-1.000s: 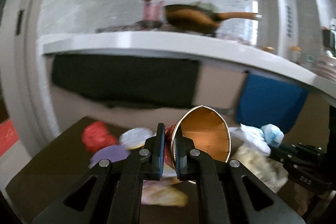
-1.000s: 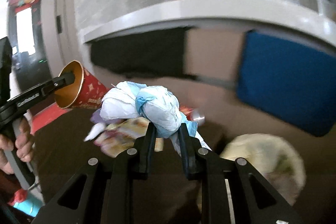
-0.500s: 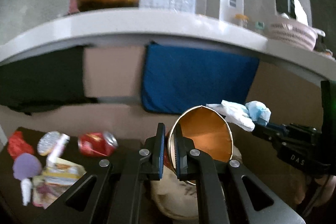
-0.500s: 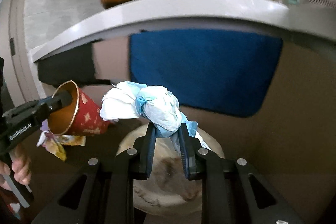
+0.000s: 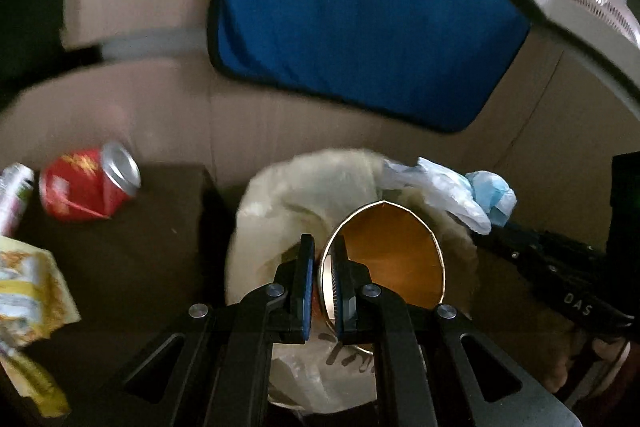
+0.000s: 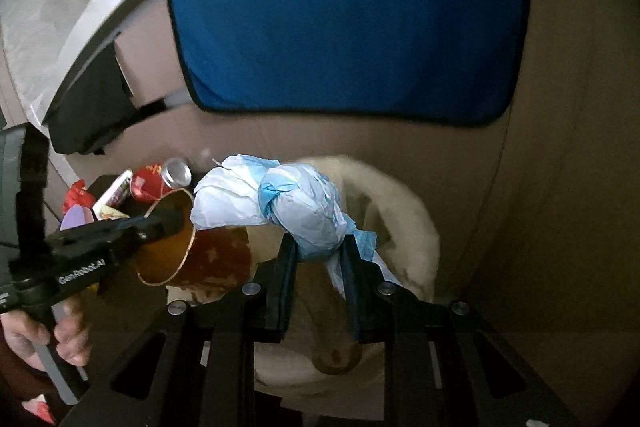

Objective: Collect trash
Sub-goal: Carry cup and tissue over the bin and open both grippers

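Paper cup [image 5: 394, 259] and tissue wad [image 6: 296, 211] both hang over the bin bag [image 5: 304, 187] mouth. Left gripper [image 5: 322, 291] fingers pinch only the cup rim; right gripper [image 6: 316, 287] fingers clamp the wad. Risk: cup rolls off the bag's slack edge, or the wad's tail snags on release.

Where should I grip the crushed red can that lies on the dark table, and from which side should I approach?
Grip the crushed red can across its dented middle, coming from above with one of the fingers on each long side. It lies on its side, silver top toward the bin, so the ends probably offer a poorer hold.
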A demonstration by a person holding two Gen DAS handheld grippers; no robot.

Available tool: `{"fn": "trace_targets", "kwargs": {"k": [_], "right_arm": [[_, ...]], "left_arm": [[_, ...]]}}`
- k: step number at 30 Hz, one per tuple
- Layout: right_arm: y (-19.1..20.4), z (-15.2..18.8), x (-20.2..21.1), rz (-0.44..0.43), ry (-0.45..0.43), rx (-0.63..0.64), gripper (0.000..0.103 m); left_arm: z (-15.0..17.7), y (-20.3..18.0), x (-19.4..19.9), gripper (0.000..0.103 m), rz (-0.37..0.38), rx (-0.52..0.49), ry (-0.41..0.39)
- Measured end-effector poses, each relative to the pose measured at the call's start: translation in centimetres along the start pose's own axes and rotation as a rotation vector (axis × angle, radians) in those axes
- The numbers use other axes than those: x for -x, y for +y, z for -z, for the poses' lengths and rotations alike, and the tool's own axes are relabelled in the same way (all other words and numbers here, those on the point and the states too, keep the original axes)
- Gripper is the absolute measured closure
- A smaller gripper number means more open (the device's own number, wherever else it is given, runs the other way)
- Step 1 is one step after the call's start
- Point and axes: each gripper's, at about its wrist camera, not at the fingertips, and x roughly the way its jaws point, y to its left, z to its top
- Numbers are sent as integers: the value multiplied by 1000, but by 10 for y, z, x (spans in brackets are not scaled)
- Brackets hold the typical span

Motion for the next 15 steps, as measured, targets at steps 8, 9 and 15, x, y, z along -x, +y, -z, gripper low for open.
{"fn": "trace_targets", "kwargs": {"k": [8, 9, 15], "right_arm": [[-14, 14, -32, -5, 73, -33, 83], [-15, 14, -35, -5, 77, -35, 83], [-15, 12, -46, 7, 91, -46, 83]], "left_arm": [[1, 14, -32, 95, 20, 42, 81], [1, 16, -35, 95, 20, 44, 85], [1, 23, -47, 95, 27, 51, 99]]}}
